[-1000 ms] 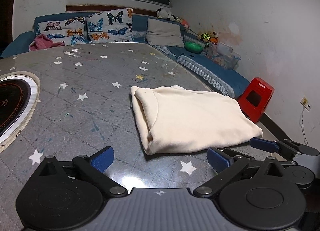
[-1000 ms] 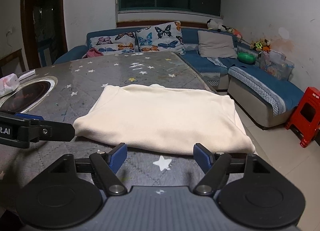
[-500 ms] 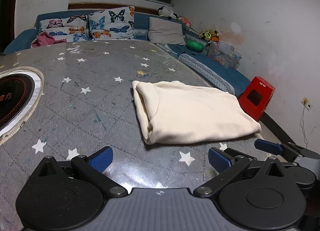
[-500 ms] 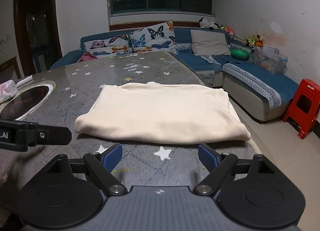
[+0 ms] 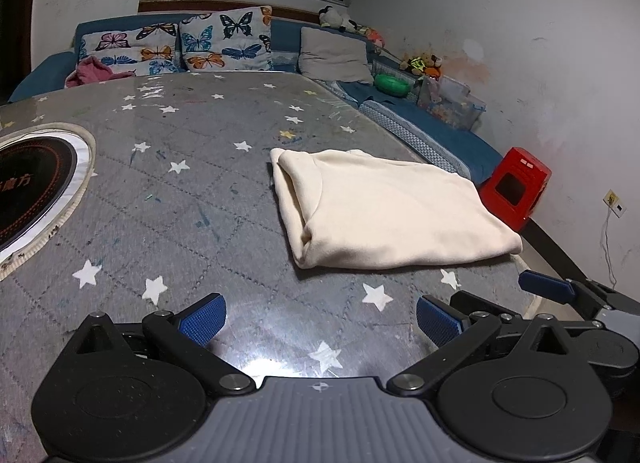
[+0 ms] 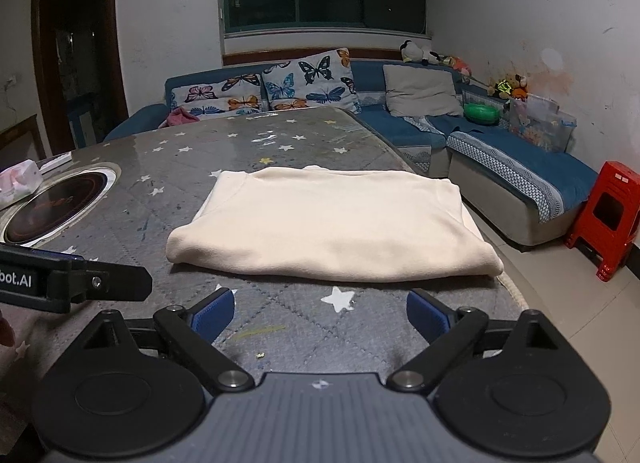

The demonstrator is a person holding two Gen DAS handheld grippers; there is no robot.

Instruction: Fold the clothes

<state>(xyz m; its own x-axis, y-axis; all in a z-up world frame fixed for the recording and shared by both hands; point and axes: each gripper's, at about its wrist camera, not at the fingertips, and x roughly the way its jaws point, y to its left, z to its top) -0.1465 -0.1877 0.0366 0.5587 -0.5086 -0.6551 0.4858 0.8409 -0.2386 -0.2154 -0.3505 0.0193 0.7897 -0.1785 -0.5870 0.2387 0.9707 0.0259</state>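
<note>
A cream garment [image 5: 384, 207] lies folded into a flat rectangle on the grey star-patterned table [image 5: 192, 191], near its right edge. It also shows in the right wrist view [image 6: 332, 223]. My left gripper [image 5: 320, 317] is open and empty, held back from the garment over the table's near side. My right gripper [image 6: 320, 313] is open and empty, short of the garment's near edge. The right gripper's finger [image 5: 548, 289] shows at the right of the left wrist view. The left gripper's finger [image 6: 80, 279] shows at the left of the right wrist view.
A round induction hob [image 5: 28, 191] is set into the table at the left. A white pack [image 6: 18, 183] lies beside it. A blue sofa [image 6: 500, 167] with butterfly cushions runs behind and to the right. A red stool [image 6: 608, 219] stands on the floor.
Both grippers have pulled back from the folded garment, which now lies farther off. The garment has not moved.
</note>
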